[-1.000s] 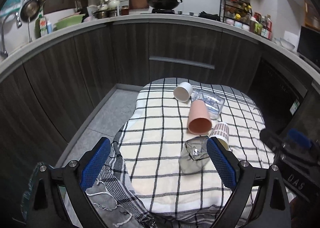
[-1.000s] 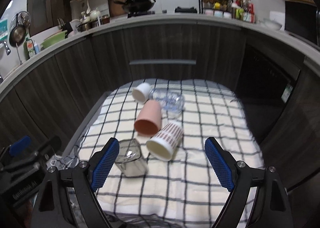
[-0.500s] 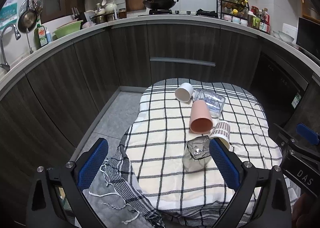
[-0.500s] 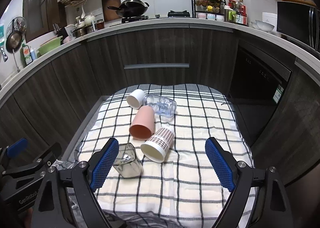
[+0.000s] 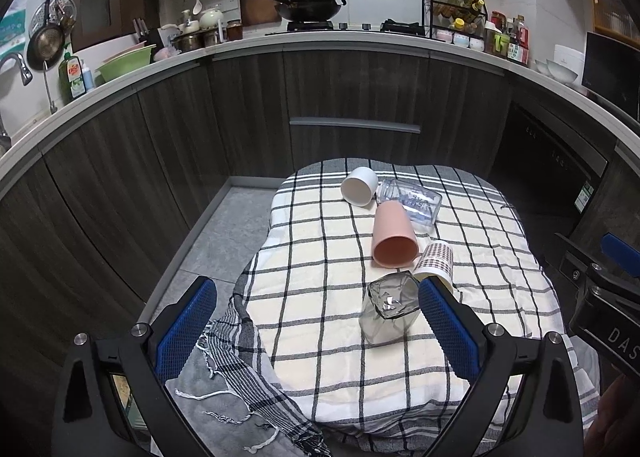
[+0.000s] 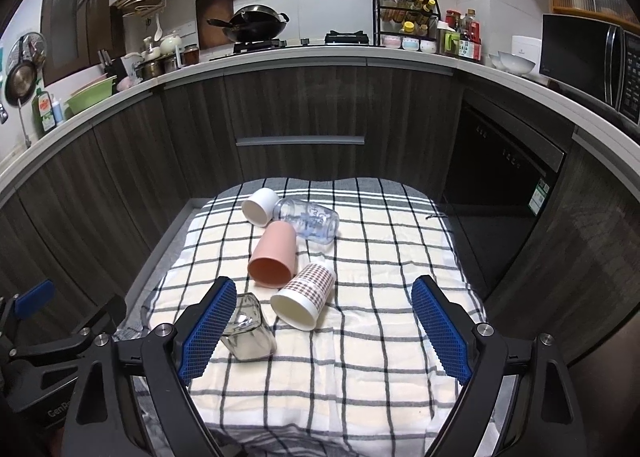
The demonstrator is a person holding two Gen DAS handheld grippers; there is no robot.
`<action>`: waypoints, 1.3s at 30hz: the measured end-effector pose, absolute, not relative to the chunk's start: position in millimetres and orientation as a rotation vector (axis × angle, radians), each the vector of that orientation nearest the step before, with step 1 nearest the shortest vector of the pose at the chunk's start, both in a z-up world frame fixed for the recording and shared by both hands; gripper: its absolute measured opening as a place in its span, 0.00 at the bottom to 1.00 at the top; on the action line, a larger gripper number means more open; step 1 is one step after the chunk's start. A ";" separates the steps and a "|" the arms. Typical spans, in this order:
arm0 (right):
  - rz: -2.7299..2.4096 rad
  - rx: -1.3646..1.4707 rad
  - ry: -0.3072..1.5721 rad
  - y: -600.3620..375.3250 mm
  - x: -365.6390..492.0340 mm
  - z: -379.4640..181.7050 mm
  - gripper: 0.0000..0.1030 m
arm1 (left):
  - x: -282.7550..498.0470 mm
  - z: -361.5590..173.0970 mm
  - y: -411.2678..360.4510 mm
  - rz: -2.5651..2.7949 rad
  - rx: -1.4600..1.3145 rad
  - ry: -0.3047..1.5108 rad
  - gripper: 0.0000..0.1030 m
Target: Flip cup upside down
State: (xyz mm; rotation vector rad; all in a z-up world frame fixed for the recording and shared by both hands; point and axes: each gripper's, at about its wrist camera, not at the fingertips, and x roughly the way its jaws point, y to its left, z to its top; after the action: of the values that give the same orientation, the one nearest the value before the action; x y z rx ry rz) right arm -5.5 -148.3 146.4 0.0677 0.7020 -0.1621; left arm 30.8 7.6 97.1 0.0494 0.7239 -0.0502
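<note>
The checked cloth (image 6: pixel 360 337) covers a low surface in front of the kitchen counter (image 6: pixel 320 53), and five vessels lie on it in a loose cluster, all on their sides, none yet standing mouth-down. Which cup the task means cannot be told.

Largest risk first: the cluster is tight. The clear bottle (image 6: pixel 308 220) at 12 o'clock touches or nearly touches the white cup (image 6: pixel 260 207) at 11 o'clock and the pink cup (image 6: pixel 274 255) at the centre — nudging any one would likely roll its neighbours, and round vessels on soft cloth roll easily. The pink cup, the biggest cup, points its mouth toward the cameras; it appears empty. Its wide rim sits just beside the patterned cup (image 6: pixel 304 299) at 5 o'clock, so a closing finger may strike that one instead. The patterned cup also shows an empty white interior. The square glass tumbler (image 6: pixel 248 329) at 7 o'clock is empty as far as can be seen; being glass and slick, it could slip from the pads or tip off the near edge. The bottle looks empty. The white cup's interior looks bare too.

The cloth itself is loose, bunching at the left corner in the left wrist view — a dragged finger could pull it and shift everything.

The left hand-held gripper (image 5: pixel 316 331) is released, its right finger overlapping the tumbler (image 5: pixel 388 309) in view, contact unclear. The right hand-held gripper (image 6: pixel 324 329) is likewise spread wide, grasping nothing, hovering over the patterned cup.
</note>
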 end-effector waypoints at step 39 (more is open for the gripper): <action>-0.160 0.072 0.704 -146.4 -7.7 147.6 0.87 | 27.6 95.7 13.8 -0.043 0.042 0.724 1.00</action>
State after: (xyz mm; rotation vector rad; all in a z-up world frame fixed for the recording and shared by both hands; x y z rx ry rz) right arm -7.7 -146.4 147.6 0.0716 0.7038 -0.1599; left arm 27.6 13.8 95.7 0.0417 0.7237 -0.0433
